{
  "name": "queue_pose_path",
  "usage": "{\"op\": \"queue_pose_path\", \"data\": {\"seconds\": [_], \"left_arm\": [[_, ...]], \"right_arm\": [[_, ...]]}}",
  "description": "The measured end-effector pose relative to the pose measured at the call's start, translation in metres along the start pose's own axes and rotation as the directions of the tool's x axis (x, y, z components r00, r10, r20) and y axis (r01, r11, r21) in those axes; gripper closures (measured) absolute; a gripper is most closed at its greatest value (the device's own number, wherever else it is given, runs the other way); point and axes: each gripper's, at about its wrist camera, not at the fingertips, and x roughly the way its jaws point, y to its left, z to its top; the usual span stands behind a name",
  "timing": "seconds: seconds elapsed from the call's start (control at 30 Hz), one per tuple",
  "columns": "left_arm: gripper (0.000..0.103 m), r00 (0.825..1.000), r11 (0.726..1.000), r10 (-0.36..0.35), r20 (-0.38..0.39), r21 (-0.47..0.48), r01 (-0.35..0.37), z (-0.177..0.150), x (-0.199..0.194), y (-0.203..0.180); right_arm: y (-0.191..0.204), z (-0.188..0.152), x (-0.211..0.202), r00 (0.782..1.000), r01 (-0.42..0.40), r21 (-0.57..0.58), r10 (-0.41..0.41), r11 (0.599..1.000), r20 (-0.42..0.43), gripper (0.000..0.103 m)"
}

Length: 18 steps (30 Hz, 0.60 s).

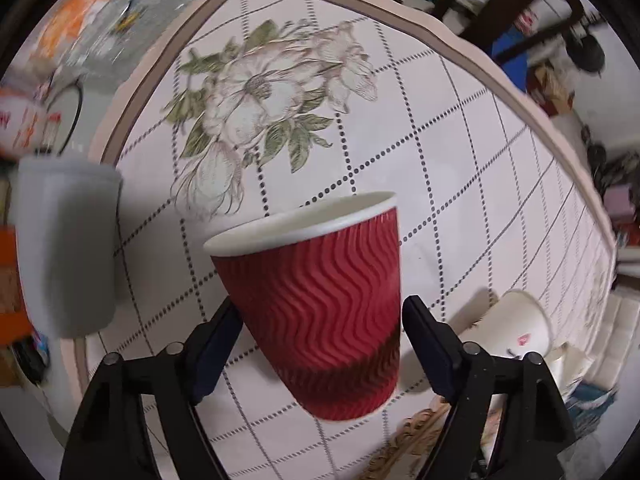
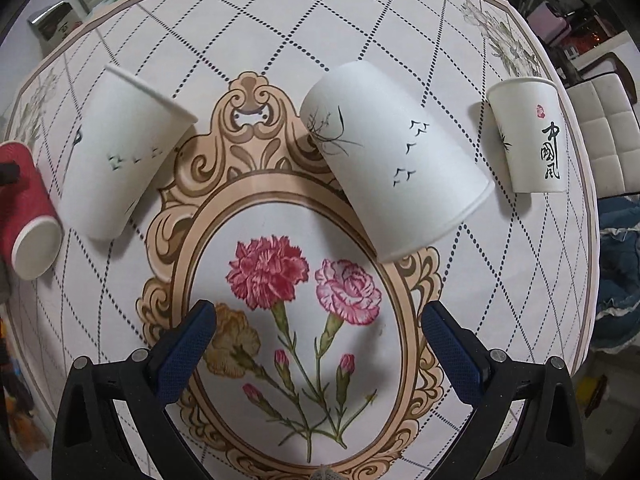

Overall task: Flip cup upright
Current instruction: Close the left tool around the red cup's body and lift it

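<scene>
A red ribbed paper cup (image 1: 320, 312) with a white rim sits between my left gripper's (image 1: 320, 320) fingers, mouth pointing up and away. The jaws touch its sides and hold it above the table. In the right wrist view the same red cup (image 2: 28, 216) shows at the far left, mouth toward the camera. My right gripper (image 2: 318, 330) is open and empty above the carnation picture. A white cup with bird marks (image 2: 396, 160) stands mouth down ahead of it. Another white cup (image 2: 120, 156) stands mouth up at left, and a third with black characters (image 2: 528, 136) stands mouth up at right.
The round table (image 2: 280, 20) has a chequered cloth with flower prints. A grey cylinder (image 1: 64, 244) shows at the left of the left wrist view, and a white cup (image 1: 516, 328) at lower right. Chairs and clutter surround the table.
</scene>
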Motion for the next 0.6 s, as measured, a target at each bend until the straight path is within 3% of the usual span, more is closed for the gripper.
{"op": "queue_pose_path", "data": {"seconds": [0.1,0.2,0.43,0.6], "left_arm": [[0.024,0.996,0.988,0.068,0.053,0.135,-0.075,-0.003,-0.003,-0.017],[0.024,0.992,0.97,0.103,0.068,0.213,-0.115,-0.005,-0.002,-0.028],[0.026,0.984,0.952,0.137,0.112,0.261,-0.162,-0.001,-0.004,-0.043],[0.026,0.973,0.94,0.14,0.181,0.285,-0.189,-0.007,-0.032,-0.05]], "right_arm": [[0.0,0.003,0.001,1.0,0.01,0.001,-0.01,1.0,0.0,0.0],[-0.001,0.009,0.002,1.0,0.017,0.005,-0.017,1.0,0.003,0.0],[0.002,0.012,-0.009,0.999,0.029,0.008,-0.029,1.0,0.016,0.0],[0.003,0.0,-0.027,0.999,0.035,0.014,-0.035,0.999,0.038,0.0]]}}
